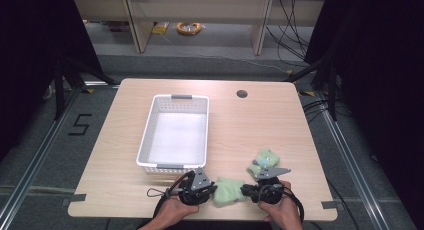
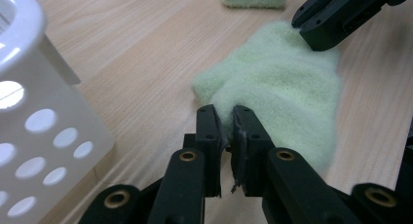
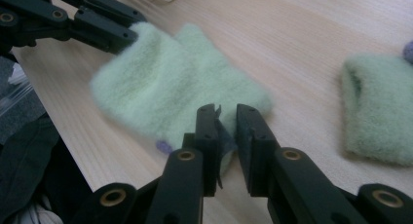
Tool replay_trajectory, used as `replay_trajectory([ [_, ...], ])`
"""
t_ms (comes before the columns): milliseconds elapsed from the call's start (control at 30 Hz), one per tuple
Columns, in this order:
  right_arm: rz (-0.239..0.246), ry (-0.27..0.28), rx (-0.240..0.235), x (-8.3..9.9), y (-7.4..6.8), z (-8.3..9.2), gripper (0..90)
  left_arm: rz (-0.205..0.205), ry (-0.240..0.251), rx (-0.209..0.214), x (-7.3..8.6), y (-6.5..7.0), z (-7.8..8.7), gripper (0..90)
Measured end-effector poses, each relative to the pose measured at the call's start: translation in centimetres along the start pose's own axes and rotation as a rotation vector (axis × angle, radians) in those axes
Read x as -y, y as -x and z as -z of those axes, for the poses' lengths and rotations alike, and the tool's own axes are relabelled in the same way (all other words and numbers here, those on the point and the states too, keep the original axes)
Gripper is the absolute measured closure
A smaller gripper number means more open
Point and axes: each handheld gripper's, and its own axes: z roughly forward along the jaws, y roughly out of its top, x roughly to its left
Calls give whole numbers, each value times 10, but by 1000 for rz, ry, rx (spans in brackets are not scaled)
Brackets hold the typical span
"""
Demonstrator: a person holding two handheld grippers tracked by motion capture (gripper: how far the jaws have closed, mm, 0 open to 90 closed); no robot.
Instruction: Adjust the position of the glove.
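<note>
At the near edge of the table [image 1: 260, 120] we hold one pale green fuzzy sock [image 1: 229, 190] between both tools. Left gripper [image 1: 214, 188]: jaws nearly together, pinching the sock's edge. Right gripper [image 1: 243, 190]: jaws almost closed on the opposite edge, a thin fold of fabric between them.

Risks, as we judge them:
- Each bite is shallow. Pulling the two tools apart could slip the soft pile out of one pair of jaws.
- The sock lies close to the table's front edge, so a lost grip could send it off the table.
- A small purple patch shows under its rim in the right gripper view; we cannot tell what it is.

Other items:
- Second green sock [image 1: 263, 161], lying just beyond the right gripper, apart from the held one.
- White perforated basket [image 1: 148, 135], nothing in it, just beyond the left gripper. Its near wall stands close to that tool and would block a forward swing.
- Round cable hole [image 1: 242, 94], far side.
</note>
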Motion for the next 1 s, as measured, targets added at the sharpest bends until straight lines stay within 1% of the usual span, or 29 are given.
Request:
replay_trajectory([
  [67, -13, -5, -12, 0, 1, 1, 764, 0, -3, 10, 0, 0, 1, 791],
  [100, -28, 21, -11, -2, 2, 4, 694, 32, -7, 20, 1, -1, 3, 723],
  [133, -28, 21, -11, -2, 2, 4, 694, 32, -7, 20, 1, -1, 3, 698],
  [167, -15, 57, 7, -6, 3, 14, 670, 38, -3, 20, 1, -2, 5, 677],
  [200, -15, 57, 7, -6, 3, 14, 670, 53, -3, 19, 1, -2, 7, 677],
  [233, 7, 90, 35, -11, 6, 25, 656, 46, -3, 9, -1, -2, 15, 631],
  [267, 7, 90, 35, -11, 6, 25, 656, 46, -3, 9, -1, -2, 15, 612],
  [300, 10, 115, 56, -13, 9, 31, 651, 55, 2, 4, -3, -2, 20, 612],
  [333, 29, 128, 116, -14, 16, 39, 647, 53, 16, 3, -5, -3, 25, 597],
  [367, 21, 136, 131, -14, 22, 44, 643, 68, 23, 9, -6, -2, 29, 580],
  [400, -7, 143, 183, -13, 34, 51, 634, 61, 36, 9, -8, -2, 36, 563],
  [433, -7, 143, 183, -13, 34, 51, 634, 61, 36, 9, -8, -2, 36, 554],
  [467, -40, 139, 204, -10, 46, 54, 627, 70, 42, 18, -8, -2, 39, 543],
  [500, -40, 139, 204, -10, 46, 54, 627, 67, 40, 21, -7, -2, 40, 543],
  [533, -52, 144, 225, -10, 50, 54, 625, 108, 45, 34, -5, 0, 41, 534],
  [567, -84, 144, 232, -9, 60, 53, 619, 113, 31, 43, -4, 1, 43, 500],
  [600, -84, 144, 232, -9, 60, 53, 619, 106, 37, 41, -3, 0, 43, 500],
  [633, -88, 138, 242, -10, 68, 52, 617, 123, 31, 46, -1, 2, 43, 472],
  [667, -99, 146, 247, -11, 71, 51, 616, 138, 21, 44, 1, 3, 44, 456],
  [700, -119, 139, 250, -12, 72, 50, 614, 134, 16, 45, 2, 3, 44, 444],
  [733, -119, 139, 250, -12, 72, 50, 614, 142, 7, 47, 3, 4, 45, 444],
  [767, -105, 127, 254, -14, 75, 50, 613, 134, 3, 55, 4, 3, 45, 429],
  [800, -112, 129, 246, -16, 77, 46, 614, 141, 8, 54, 6, 4, 45, 411],
  [833, -117, 119, 249, -19, 77, 42, 613, 157, 1, 58, 7, 5, 46, 396],
  [867, -117, 119, 249, -19, 77, 42, 613, 157, 1, 58, 7, 5, 46, 388],
  [900, -119, 119, 236, -20, 78, 39, 614, 147, -11, 49, 9, 3, 47, 388],
  [933, -98, 109, 236, -22, 80, 35, 613, 166, -12, 52, 10, 4, 47, 379],
  [967, -99, 92, 242, -24, 80, 29, 614, 162, -12, 56, 11, 3, 49, 368],
  [1000, -143, 68, 232, -27, 78, 27, 614, 171, -16, 49, 12, 4, 49, 363],
])
